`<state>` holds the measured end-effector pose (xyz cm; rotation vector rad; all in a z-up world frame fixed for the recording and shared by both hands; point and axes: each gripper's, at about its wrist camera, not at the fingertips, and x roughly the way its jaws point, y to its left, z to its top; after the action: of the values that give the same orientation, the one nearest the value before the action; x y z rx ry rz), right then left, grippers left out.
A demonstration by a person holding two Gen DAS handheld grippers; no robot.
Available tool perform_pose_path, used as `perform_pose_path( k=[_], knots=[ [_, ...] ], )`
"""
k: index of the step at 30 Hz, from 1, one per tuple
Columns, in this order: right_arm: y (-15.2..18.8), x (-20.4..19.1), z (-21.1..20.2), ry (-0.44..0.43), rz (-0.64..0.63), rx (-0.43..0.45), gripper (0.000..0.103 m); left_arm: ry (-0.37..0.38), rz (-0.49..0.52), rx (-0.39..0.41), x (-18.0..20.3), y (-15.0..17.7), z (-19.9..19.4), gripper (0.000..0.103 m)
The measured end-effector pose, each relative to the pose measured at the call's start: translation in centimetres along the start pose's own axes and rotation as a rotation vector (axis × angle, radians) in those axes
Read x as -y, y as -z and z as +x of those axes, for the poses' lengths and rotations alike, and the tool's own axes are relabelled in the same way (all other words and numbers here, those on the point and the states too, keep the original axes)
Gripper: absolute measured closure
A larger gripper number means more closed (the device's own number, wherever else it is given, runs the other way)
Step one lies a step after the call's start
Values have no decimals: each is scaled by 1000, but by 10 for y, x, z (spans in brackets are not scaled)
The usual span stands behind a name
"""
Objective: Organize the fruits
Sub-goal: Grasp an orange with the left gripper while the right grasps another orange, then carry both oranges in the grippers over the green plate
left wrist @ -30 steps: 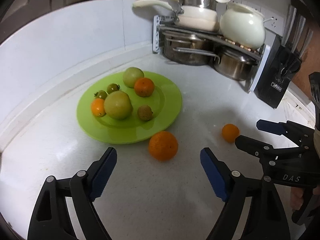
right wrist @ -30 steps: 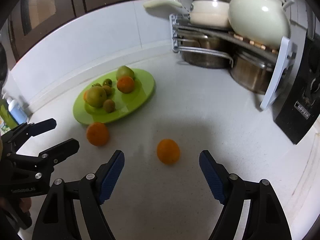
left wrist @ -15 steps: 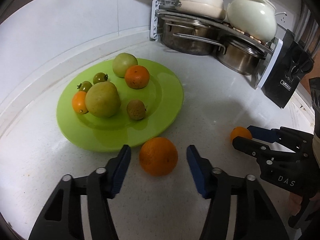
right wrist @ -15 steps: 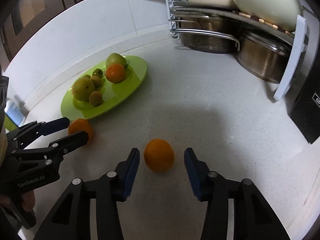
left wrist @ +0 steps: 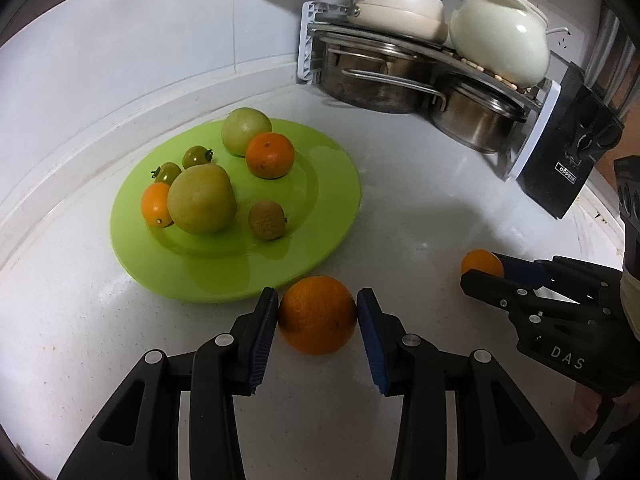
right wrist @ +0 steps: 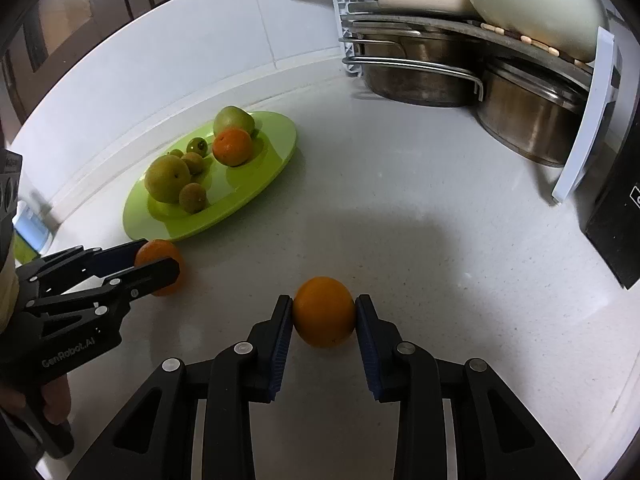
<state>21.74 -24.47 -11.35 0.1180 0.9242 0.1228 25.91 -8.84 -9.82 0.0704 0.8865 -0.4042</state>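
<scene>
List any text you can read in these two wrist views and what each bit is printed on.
"DAS": on the black body of the right gripper, seen from the left wrist view.
"GenRobot.AI": on the body of the left gripper, seen from the right wrist view.
White label on the black knife block: a short brand word, too small and distorted to read surely.
The fruit and green plate carry no text.

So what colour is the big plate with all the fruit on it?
Bright lime green. The plate shows best in the left wrist view.
</scene>
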Motion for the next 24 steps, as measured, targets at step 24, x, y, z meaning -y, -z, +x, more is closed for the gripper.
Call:
perform_pose_path(
  k=[24],
  knots=[
    [-11,-30,-50,-38,-71,111,70,-1,-5,92,0,4,-58,63]
  ],
)
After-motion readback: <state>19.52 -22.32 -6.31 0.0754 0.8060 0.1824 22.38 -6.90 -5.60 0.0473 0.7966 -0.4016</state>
